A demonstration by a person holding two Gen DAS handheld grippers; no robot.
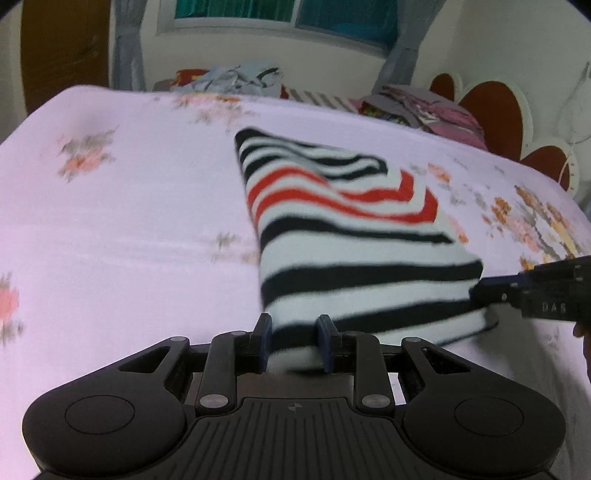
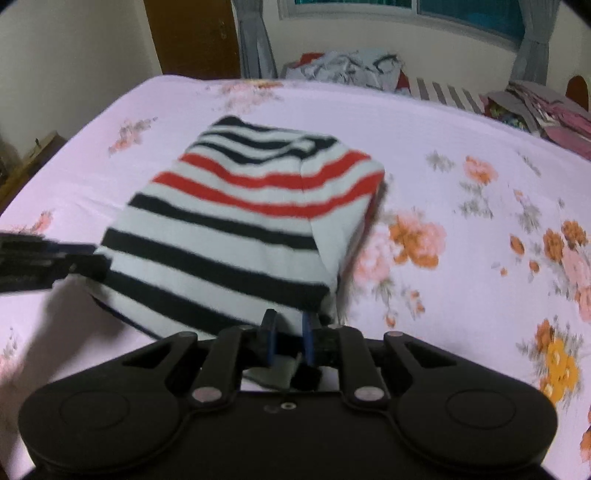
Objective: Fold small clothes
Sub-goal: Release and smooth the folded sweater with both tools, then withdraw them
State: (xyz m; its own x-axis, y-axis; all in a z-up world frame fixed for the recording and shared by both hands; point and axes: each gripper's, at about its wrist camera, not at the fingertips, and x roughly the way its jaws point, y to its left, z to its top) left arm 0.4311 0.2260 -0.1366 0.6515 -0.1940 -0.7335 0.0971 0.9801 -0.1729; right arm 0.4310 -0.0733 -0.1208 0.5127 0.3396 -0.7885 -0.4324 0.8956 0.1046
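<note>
Gripping the near hem of a striped garment [image 1: 351,236], the left gripper [image 1: 294,341], its blue pads [image 1: 265,341] narrowly parted and pinching a fold of white-and-black knit between them. Clamping the same near edge from the other corner, the right gripper [image 2: 290,338], jaws close together with cloth showing between the fingers [image 2: 269,338]; whether the pads are pressing firmly or slackening, impossible to tell through the blur. Reaching in at the right edge of the left wrist view, the right gripper's black nose [image 1: 495,293], touching the garment's near right corner. Entering at the left edge of the right wrist view, the left gripper's tip [image 2: 74,266], meeting the near left corner.

Lying folded on a pink floral bedsheet [image 1: 129,221], the garment: black stripes near, two red stripes across the middle, black stripes again at the far end, near edge lifted off the sheet between the two tools. Spreading orange and pink flower prints to the right of the garment on the sheet [image 2: 480,258].

Sitting heaped beyond the far edge of the bed, a pile of loose clothes [image 1: 236,79]. Resting at the far right, a stack of folded pink and grey clothes [image 1: 436,110]. Hanging beside the window [image 1: 284,14], grey curtains [image 1: 127,48]. Standing far left, a brown door [image 2: 192,37]
</note>
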